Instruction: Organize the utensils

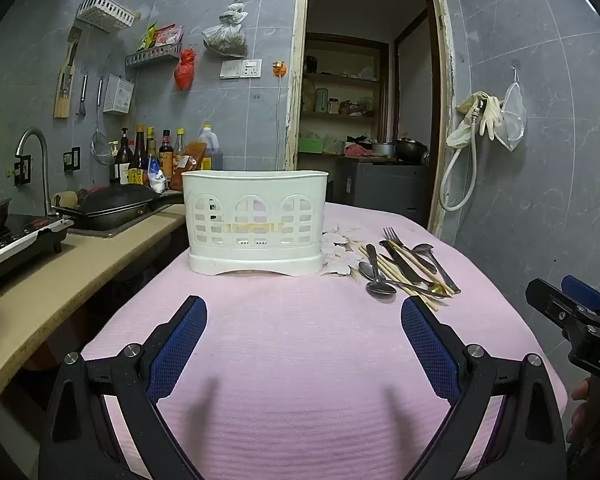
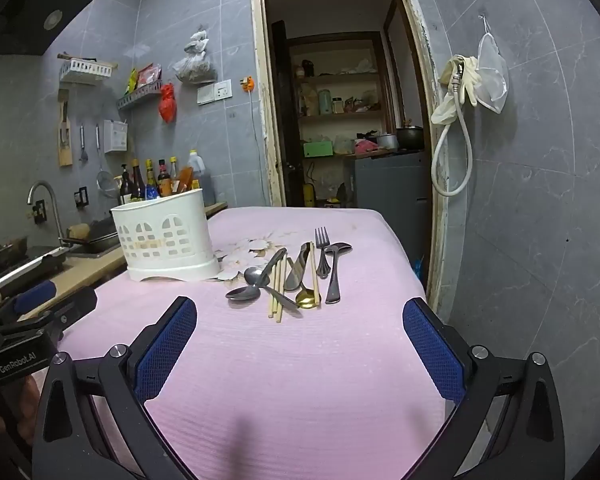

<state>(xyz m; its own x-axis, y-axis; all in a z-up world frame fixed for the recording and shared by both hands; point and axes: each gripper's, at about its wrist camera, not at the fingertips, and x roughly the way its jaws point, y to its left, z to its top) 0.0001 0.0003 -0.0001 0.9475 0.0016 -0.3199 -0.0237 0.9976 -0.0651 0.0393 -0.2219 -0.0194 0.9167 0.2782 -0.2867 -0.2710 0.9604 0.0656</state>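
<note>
A white slotted utensil holder stands upright on the pink tablecloth; it also shows in the right wrist view. To its right lies a pile of utensils: spoons, a fork, a knife and wooden chopsticks, seen closer in the right wrist view. My left gripper is open and empty, hovering over the cloth in front of the holder. My right gripper is open and empty, just short of the utensil pile. Each gripper shows at the edge of the other's view.
A kitchen counter runs along the left with a faucet, a wok, a stove and sauce bottles. A doorway opens behind the table. A grey tiled wall with a hose stands at the right.
</note>
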